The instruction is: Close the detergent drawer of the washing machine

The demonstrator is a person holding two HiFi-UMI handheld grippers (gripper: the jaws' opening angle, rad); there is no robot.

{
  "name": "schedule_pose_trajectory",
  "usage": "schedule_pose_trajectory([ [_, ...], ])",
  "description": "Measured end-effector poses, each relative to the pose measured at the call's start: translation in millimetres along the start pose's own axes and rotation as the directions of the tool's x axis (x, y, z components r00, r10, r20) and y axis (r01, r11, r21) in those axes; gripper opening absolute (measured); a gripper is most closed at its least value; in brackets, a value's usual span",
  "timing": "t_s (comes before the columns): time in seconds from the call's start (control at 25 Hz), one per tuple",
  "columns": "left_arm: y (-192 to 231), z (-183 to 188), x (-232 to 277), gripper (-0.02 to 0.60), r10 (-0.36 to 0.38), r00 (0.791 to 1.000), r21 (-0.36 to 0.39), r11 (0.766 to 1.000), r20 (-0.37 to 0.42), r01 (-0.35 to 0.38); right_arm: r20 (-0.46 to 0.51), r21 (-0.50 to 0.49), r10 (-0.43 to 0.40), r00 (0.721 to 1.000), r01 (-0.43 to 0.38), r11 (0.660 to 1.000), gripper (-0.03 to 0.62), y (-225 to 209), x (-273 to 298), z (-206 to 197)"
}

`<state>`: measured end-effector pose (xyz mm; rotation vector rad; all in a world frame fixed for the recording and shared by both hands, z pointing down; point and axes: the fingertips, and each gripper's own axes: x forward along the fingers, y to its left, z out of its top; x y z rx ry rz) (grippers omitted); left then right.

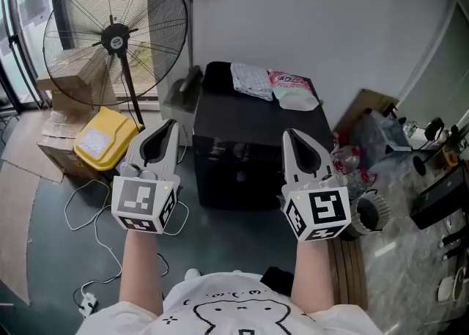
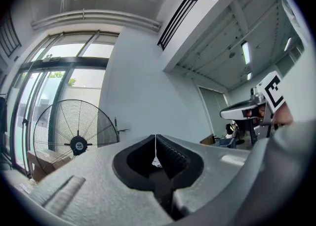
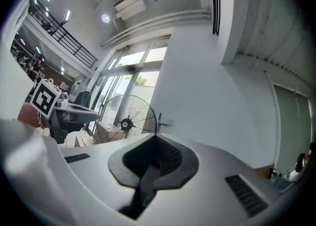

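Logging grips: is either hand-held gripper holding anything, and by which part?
Nothing held: the left hand-held gripper and right hand-held gripper are both shut, empty.

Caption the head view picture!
Grey left claw and right claw, both shut, before a black boxy washing machine by a round wire fan.

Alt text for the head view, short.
The left gripper and right gripper, both shut and empty, are held side by side in front of a black washing machine by a white wall. A standing fan is at left.
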<state>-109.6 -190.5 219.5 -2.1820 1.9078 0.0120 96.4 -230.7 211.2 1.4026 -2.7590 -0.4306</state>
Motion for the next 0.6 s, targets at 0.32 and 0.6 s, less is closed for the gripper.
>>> schedule_pose_trajectory([
  [0.32,-5,0,-5,0.018,-0.012,1.000,0.006,1.000,-0.004,0.012,-0.009,-0.020,-0.016,1.000,0.016,1.000,-0.002,3,-7,-1],
  [0.6,-14,3,-10,0.018,-0.021,1.000,0.010,1.000,-0.007,0.021,-0.002,-0.025,-0.010,1.000,0.010,1.000,-0.002,6,-17,1],
])
